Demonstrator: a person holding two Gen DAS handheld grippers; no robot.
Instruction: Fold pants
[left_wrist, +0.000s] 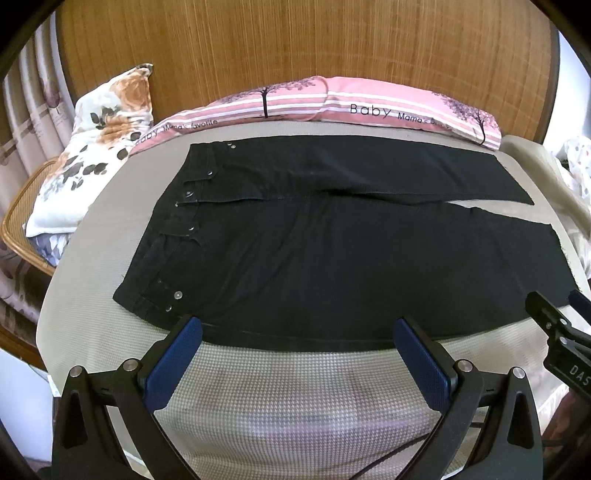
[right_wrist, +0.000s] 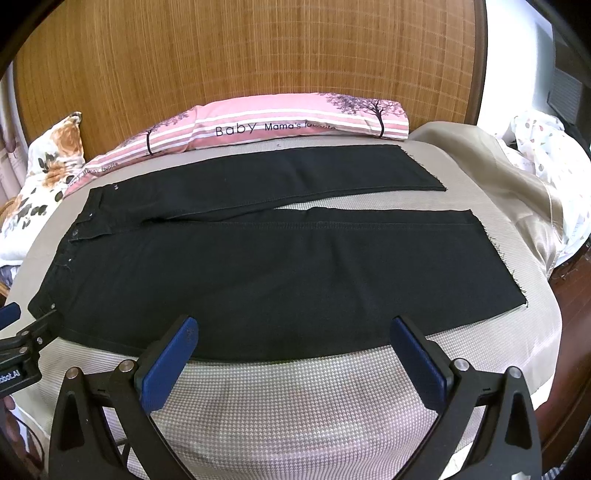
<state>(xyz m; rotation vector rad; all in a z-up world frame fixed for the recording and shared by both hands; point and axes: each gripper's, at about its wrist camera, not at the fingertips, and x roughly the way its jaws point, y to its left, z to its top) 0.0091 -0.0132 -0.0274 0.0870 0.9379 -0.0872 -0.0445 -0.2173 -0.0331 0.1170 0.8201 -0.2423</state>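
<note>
Black pants (left_wrist: 314, 258) lie flat and unfolded on the bed, waistband with metal studs to the left, both legs running right. They also show in the right wrist view (right_wrist: 258, 266). My left gripper (left_wrist: 299, 328) is open and empty, its blue pads just over the pants' near edge below the waist. My right gripper (right_wrist: 295, 328) is open and empty over the near edge of the near leg. The right gripper shows at the right edge of the left wrist view (left_wrist: 561, 325); the left gripper shows at the left edge of the right wrist view (right_wrist: 22, 328).
The bed has a beige houndstooth cover (left_wrist: 295, 398). Pink striped pillows (left_wrist: 332, 99) lie along the woven headboard (left_wrist: 295, 44). A floral pillow (left_wrist: 96, 155) sits at the left. A beige blanket (right_wrist: 517, 177) and white cloth (right_wrist: 546, 147) lie at the right.
</note>
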